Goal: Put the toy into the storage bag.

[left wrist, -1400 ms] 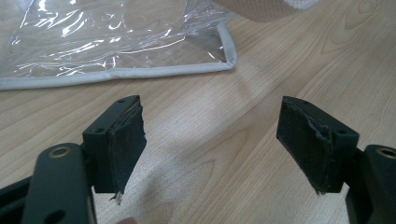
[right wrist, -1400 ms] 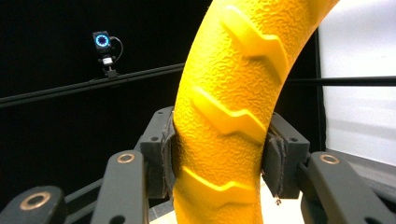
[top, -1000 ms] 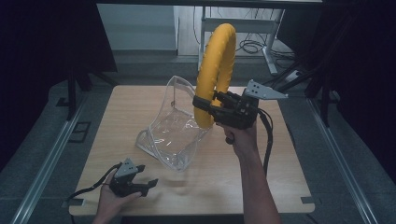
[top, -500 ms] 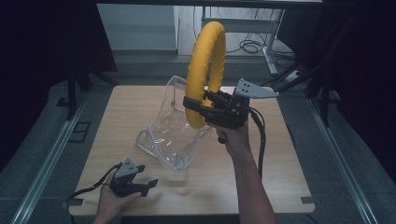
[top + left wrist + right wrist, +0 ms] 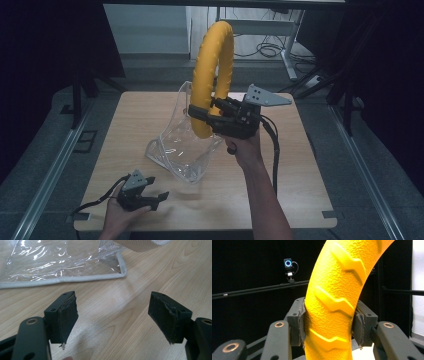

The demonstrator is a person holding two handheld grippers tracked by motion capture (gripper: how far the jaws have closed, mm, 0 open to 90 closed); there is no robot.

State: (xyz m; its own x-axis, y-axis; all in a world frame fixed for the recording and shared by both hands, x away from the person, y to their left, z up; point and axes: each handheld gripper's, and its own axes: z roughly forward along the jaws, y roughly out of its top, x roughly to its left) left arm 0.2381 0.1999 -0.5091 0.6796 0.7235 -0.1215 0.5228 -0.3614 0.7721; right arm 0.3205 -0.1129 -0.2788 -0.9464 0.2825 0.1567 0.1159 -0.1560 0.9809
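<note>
A big yellow ring (image 5: 209,75) with raised tread ridges stands upright above the table, held near its bottom by my right gripper (image 5: 200,116), whose pads press on both sides of the yellow ring (image 5: 337,302). Just below and left of it a clear plastic bag (image 5: 181,145) with a pale trimmed edge stands open on the wooden table (image 5: 290,170). My left gripper (image 5: 159,199) rests low at the near left corner, open and holding nothing. In the left gripper view the bag's corner (image 5: 117,270) lies a little beyond its fingertips (image 5: 68,312).
Dark frames and black curtains surround the table. Cables and a desk leg lie on the floor behind it (image 5: 270,47). A metal rail (image 5: 45,175) runs along the floor at the left. A small camera with a lit ring (image 5: 288,263) hangs on a bar in the right gripper view.
My right gripper has carried the yellow ring a little to the left, over the bag's open top. The left gripper has stayed where it was.
</note>
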